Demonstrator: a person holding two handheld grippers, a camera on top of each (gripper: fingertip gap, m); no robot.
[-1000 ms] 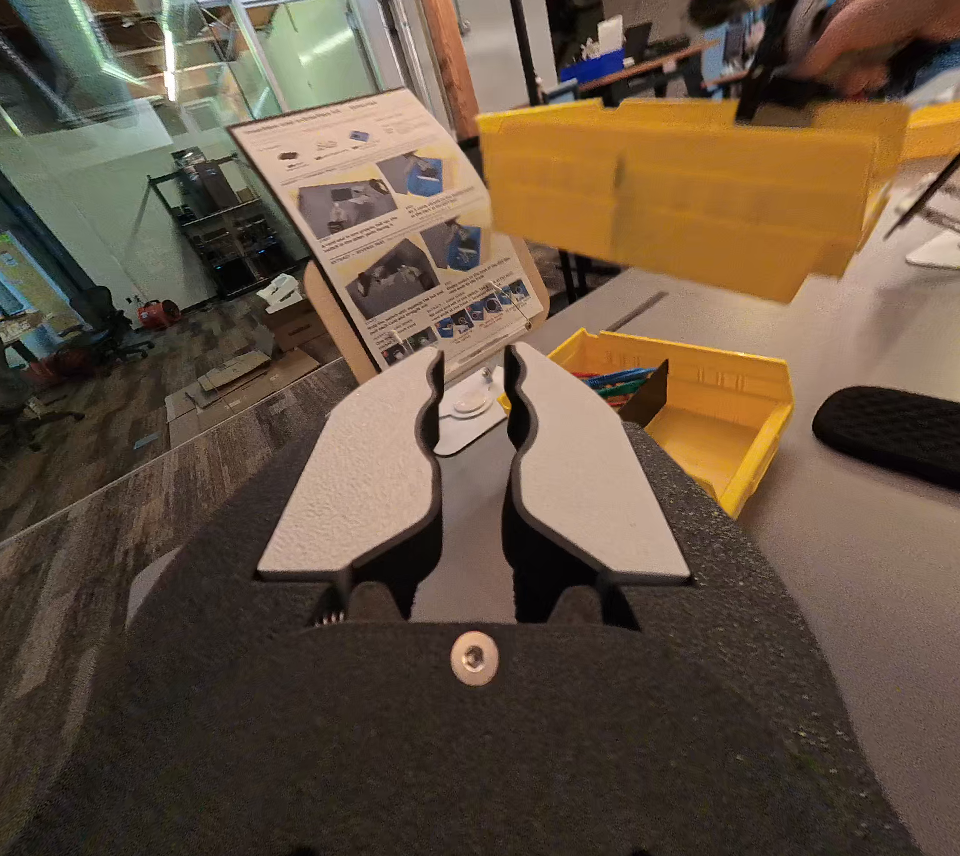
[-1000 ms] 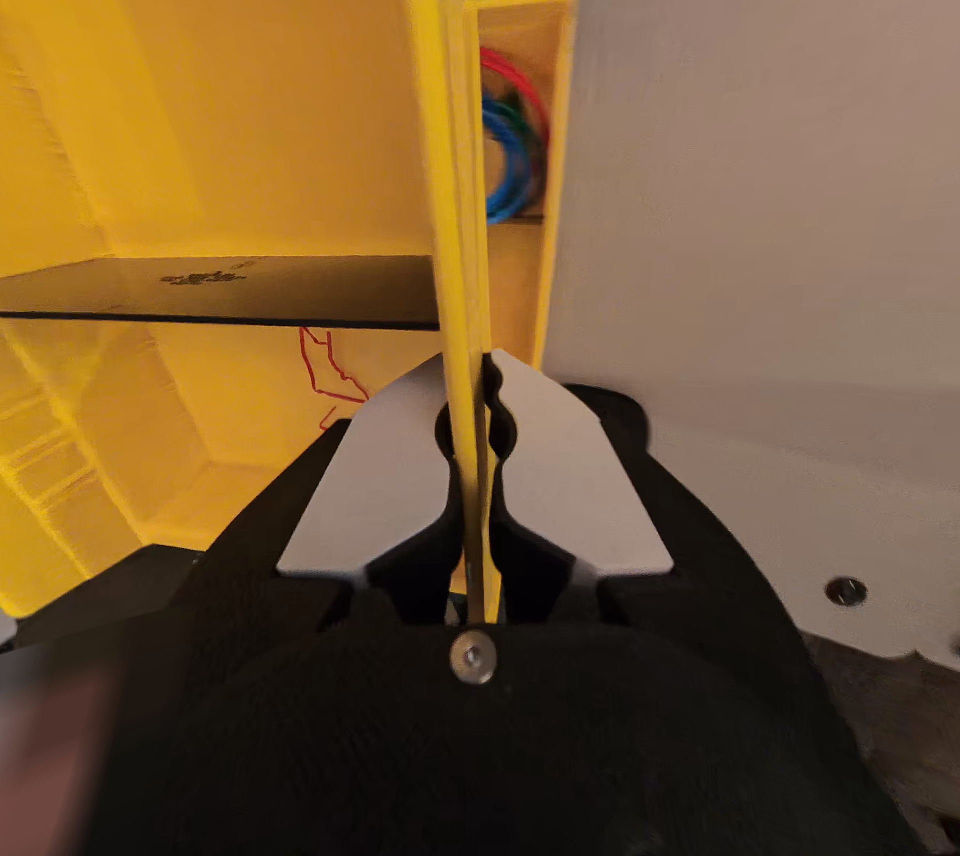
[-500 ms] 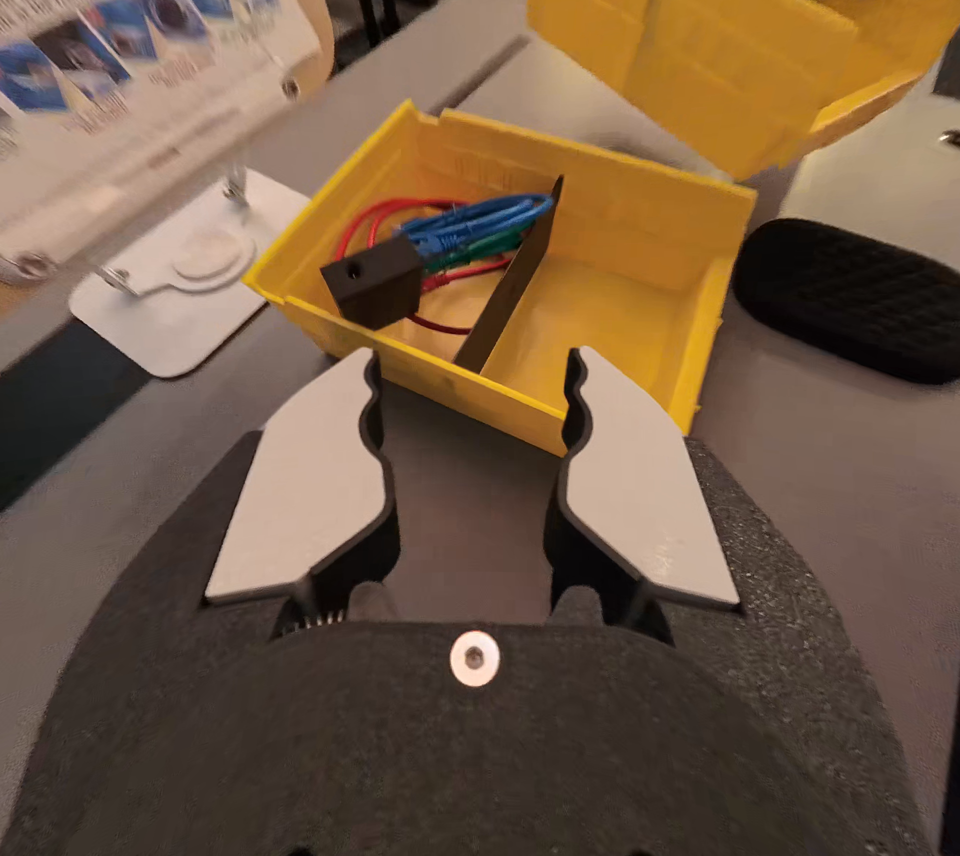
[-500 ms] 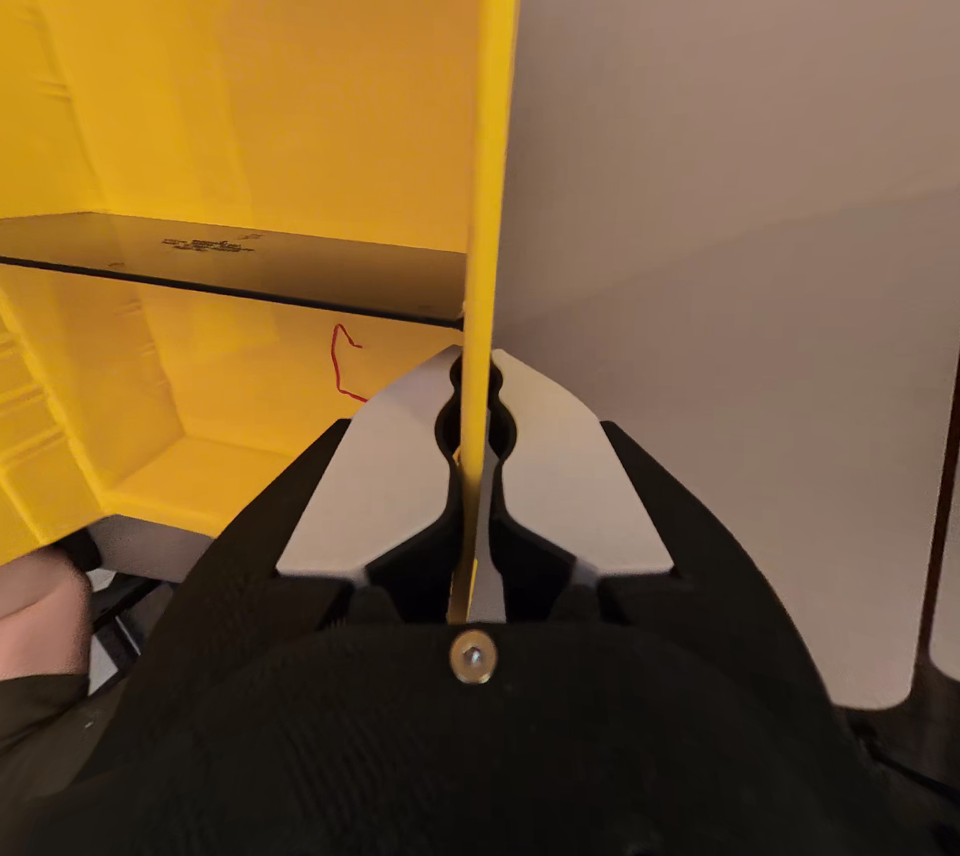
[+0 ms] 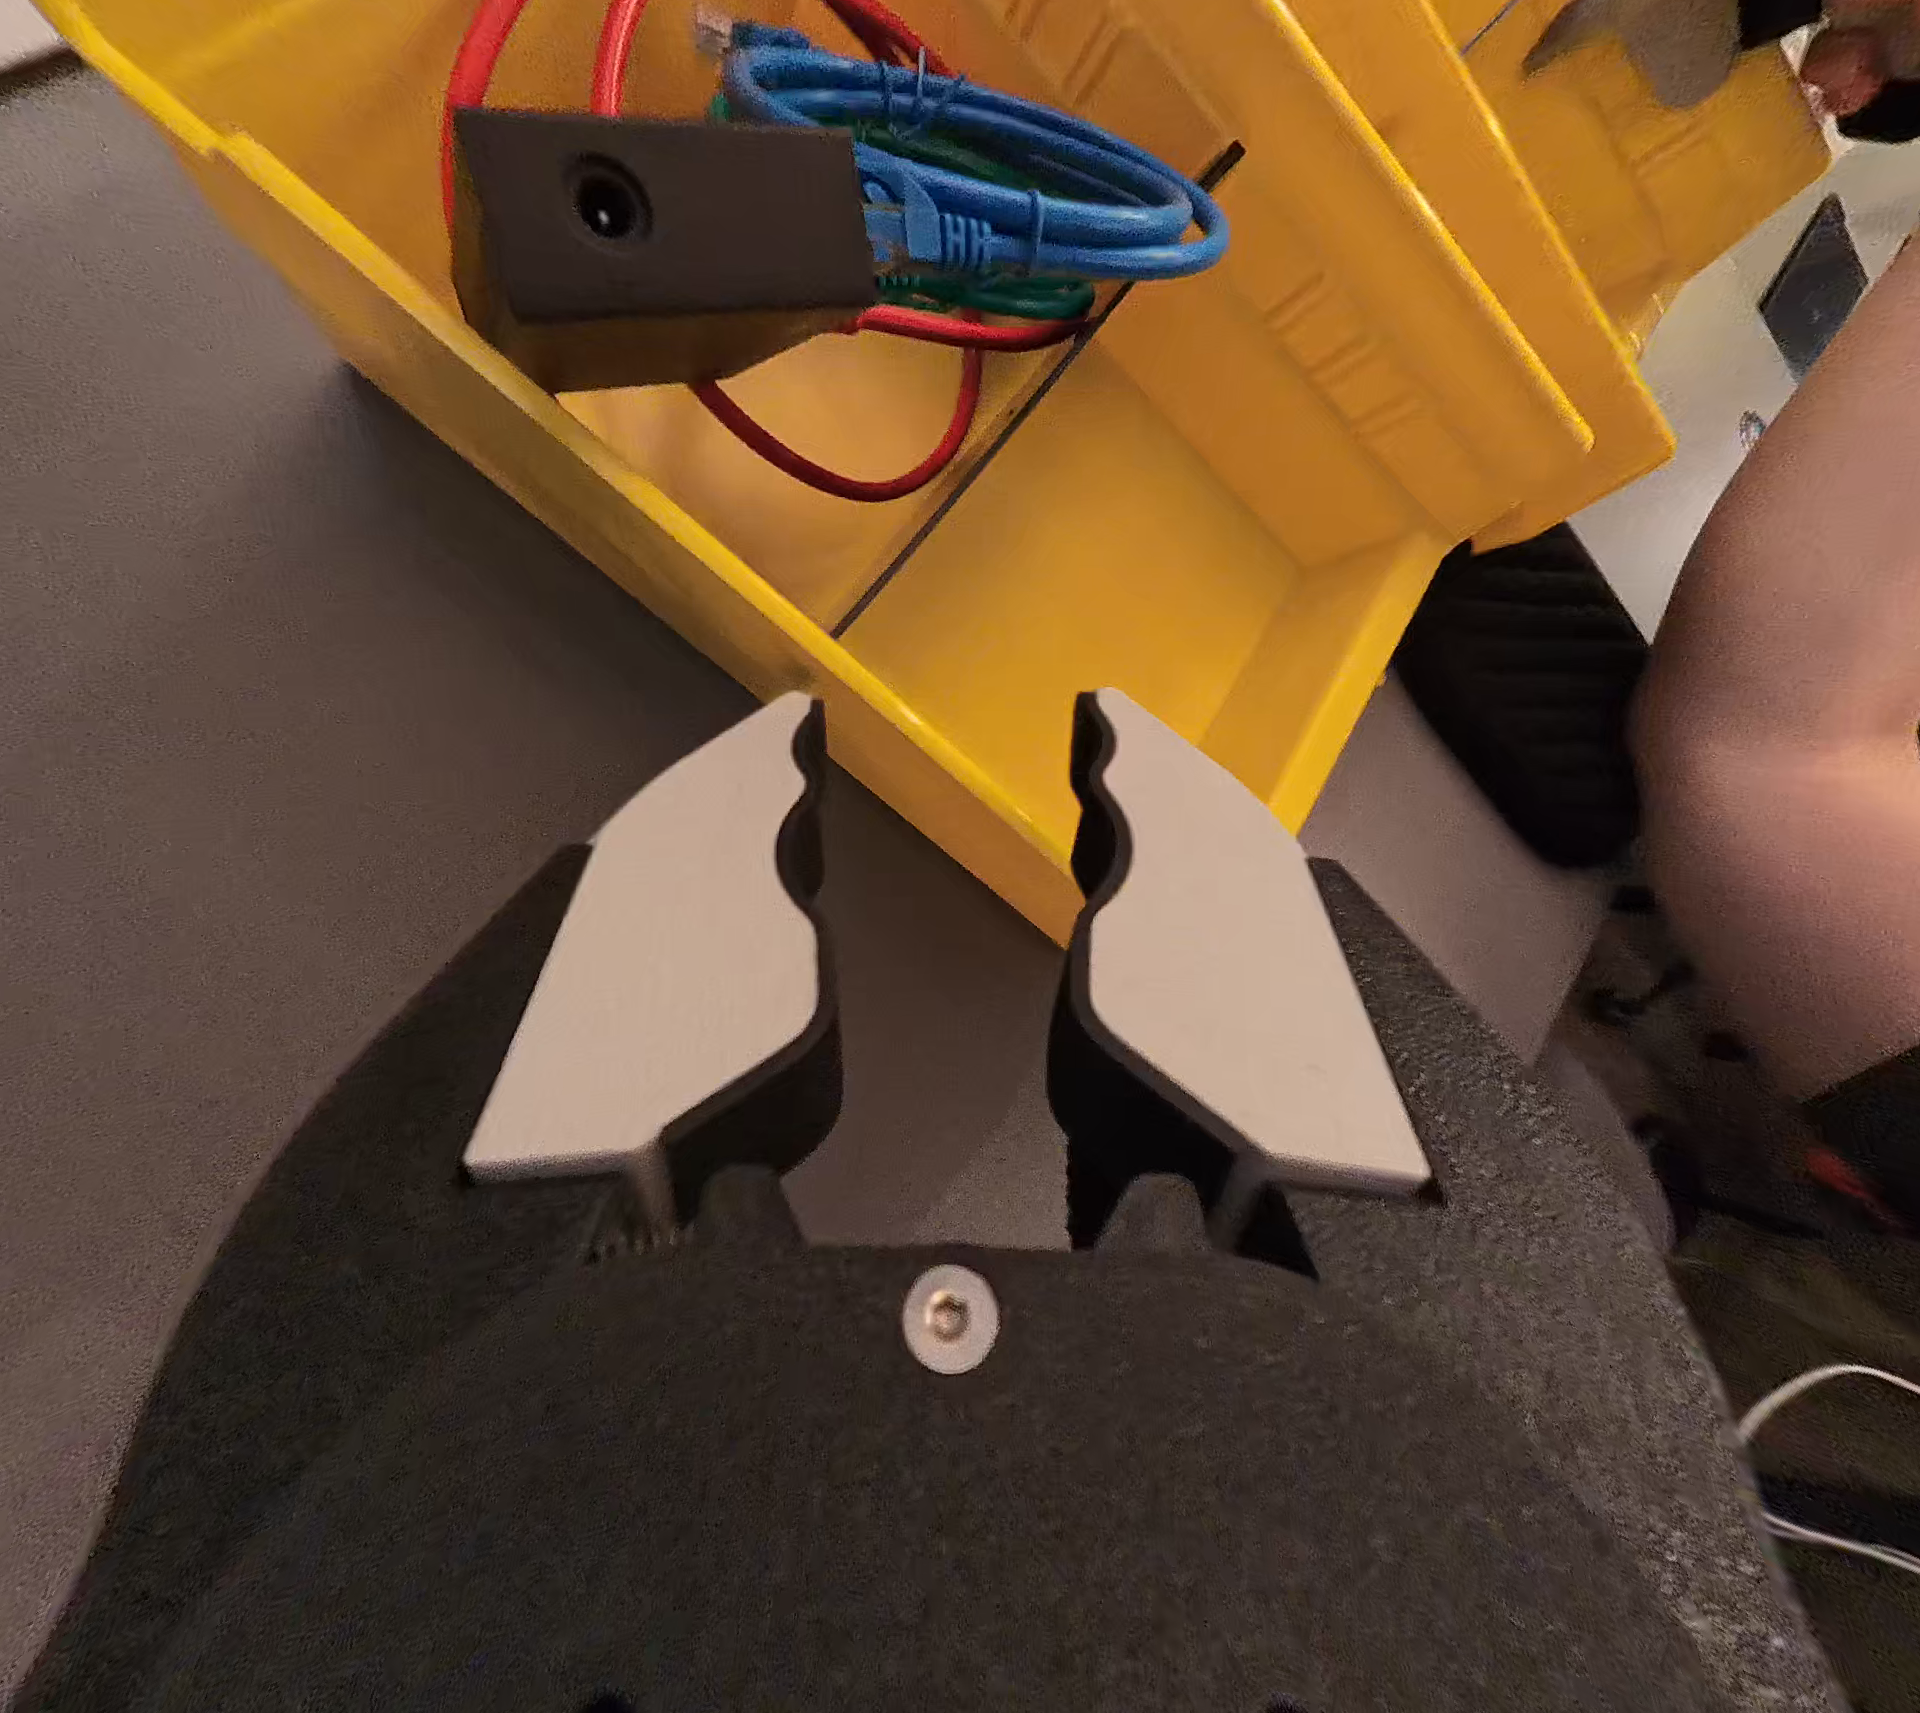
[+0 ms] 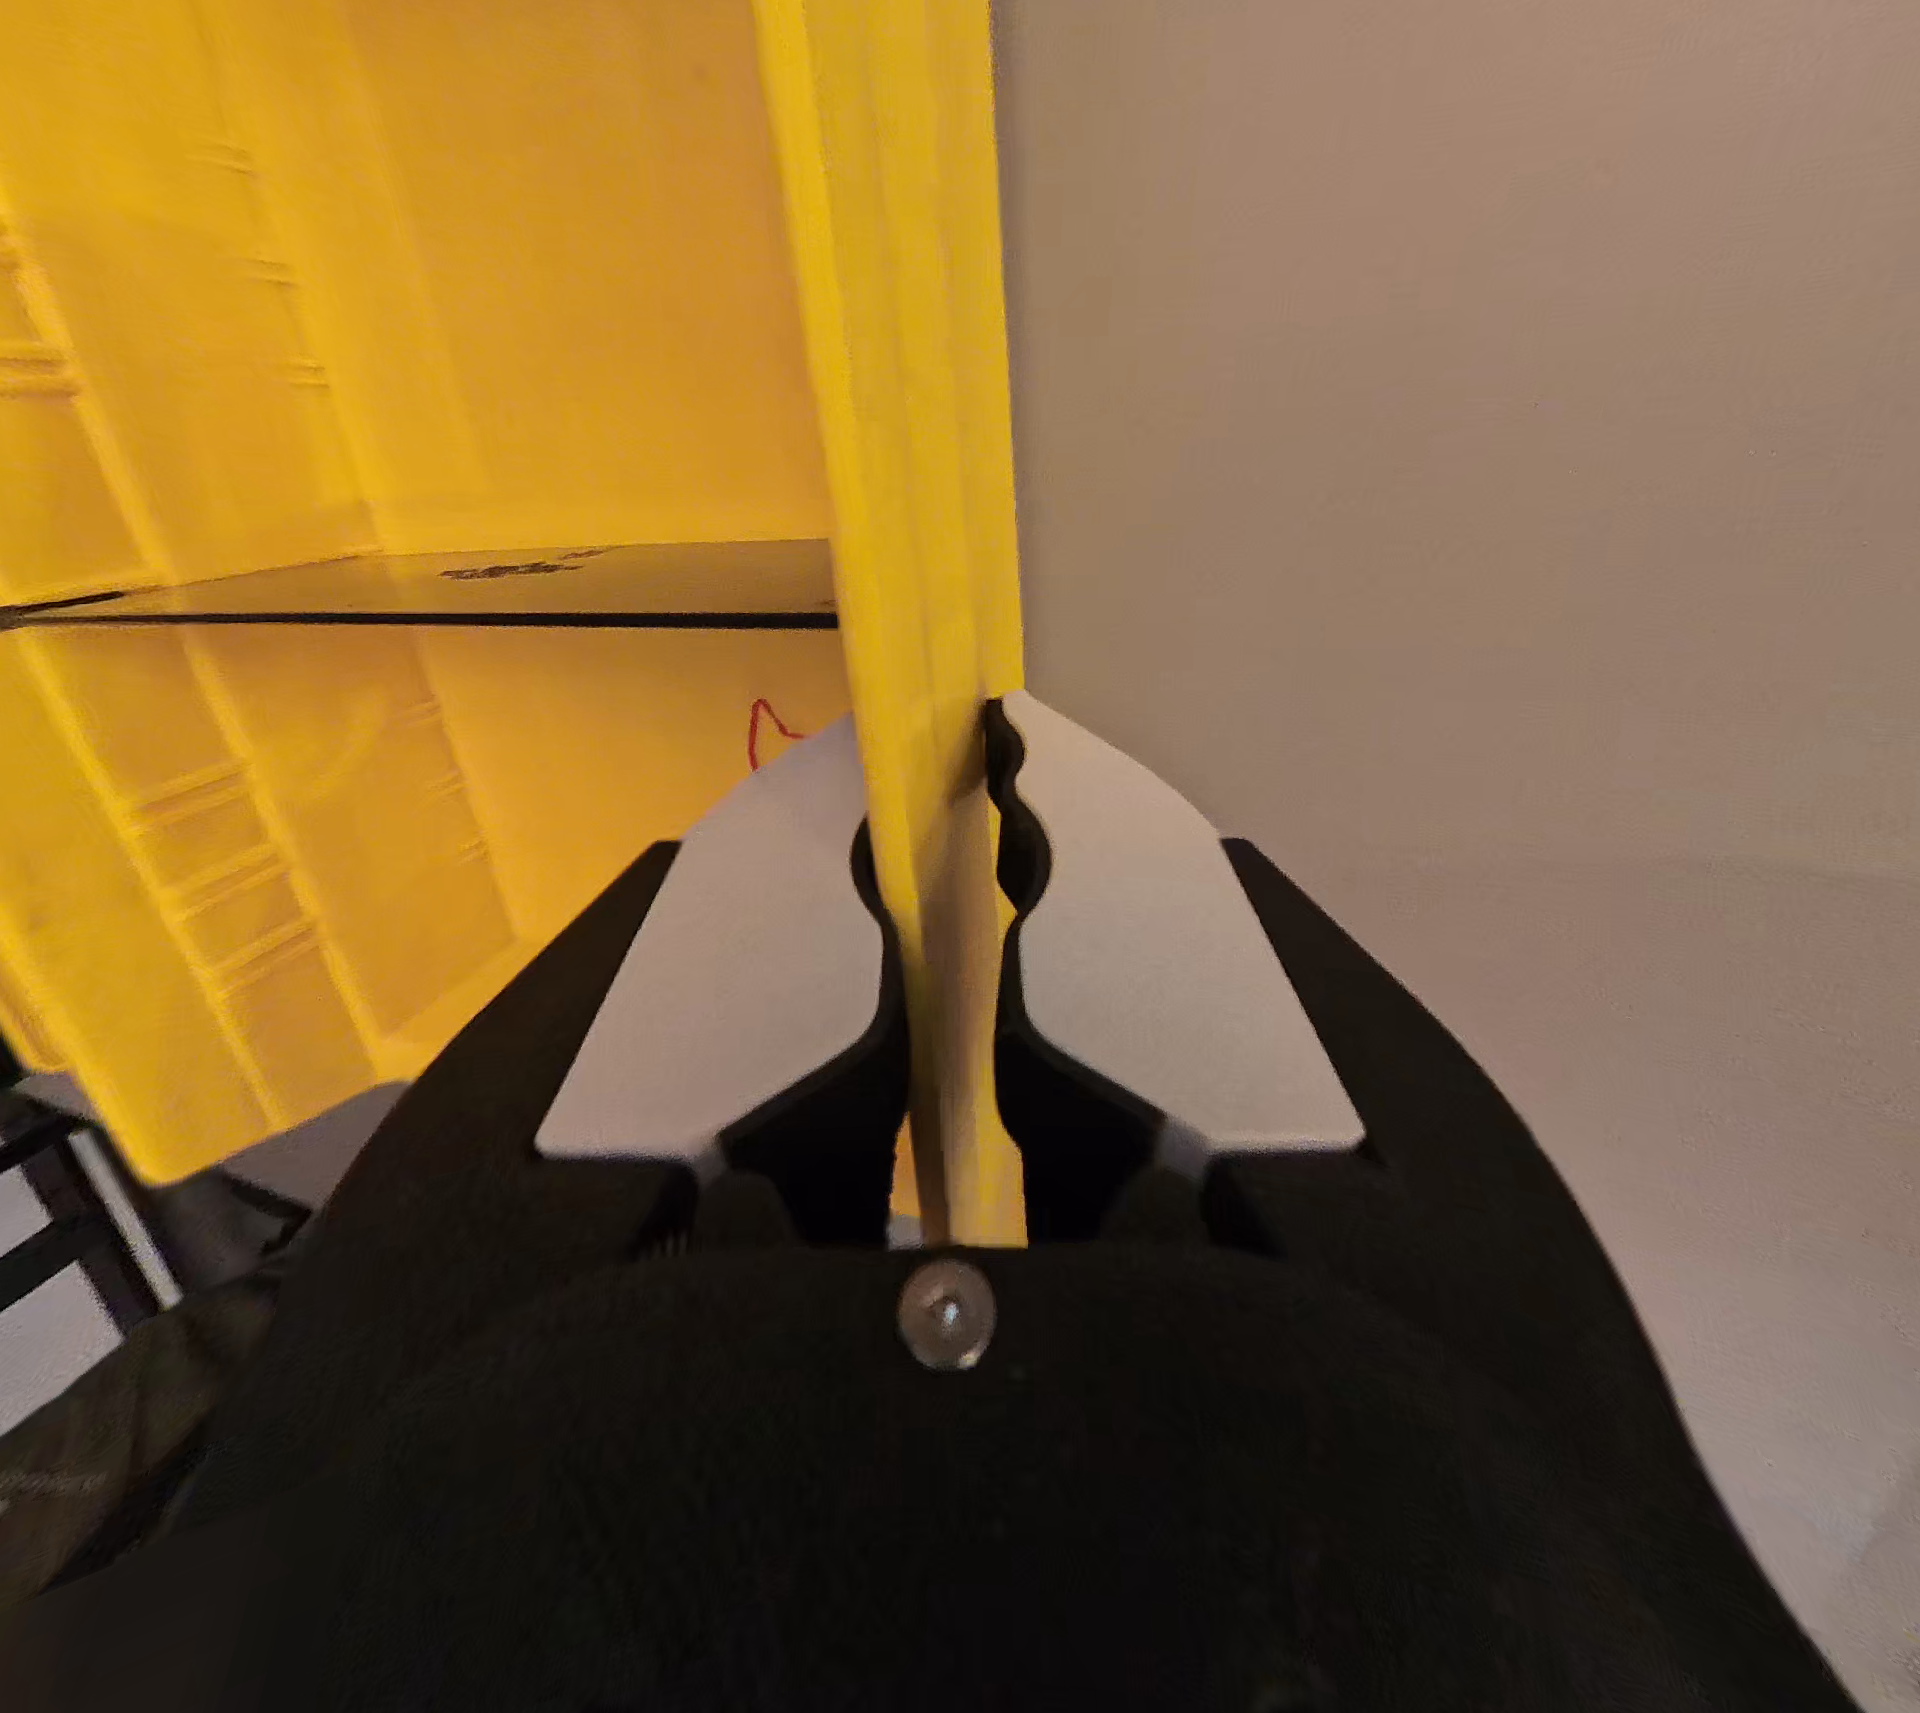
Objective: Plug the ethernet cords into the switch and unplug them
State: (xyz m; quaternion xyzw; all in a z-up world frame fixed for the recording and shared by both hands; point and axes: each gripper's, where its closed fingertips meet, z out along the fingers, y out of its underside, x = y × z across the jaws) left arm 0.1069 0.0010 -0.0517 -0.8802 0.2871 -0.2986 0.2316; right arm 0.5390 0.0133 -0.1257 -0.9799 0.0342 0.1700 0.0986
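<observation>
Two yellow plastic bins are in play. The left gripper (image 5: 945, 816) has its jaws apart near the full yellow bin (image 5: 1340, 718) on the grey table (image 5: 239, 624). Inside lie the black box-shaped switch (image 5: 665, 229) and coiled blue, red and green ethernet cords (image 5: 997, 198), with no plug in yet. The right gripper (image 6: 940, 816) has its jaws clamped on the empty yellow bin (image 6: 894, 313).

I saw the black switch (image 5: 665, 229) lying in the yellow bin's (image 5: 1143, 53) far compartment atop coiled red, blue and green ethernet cords (image 5: 997, 209), all unplugged.
</observation>
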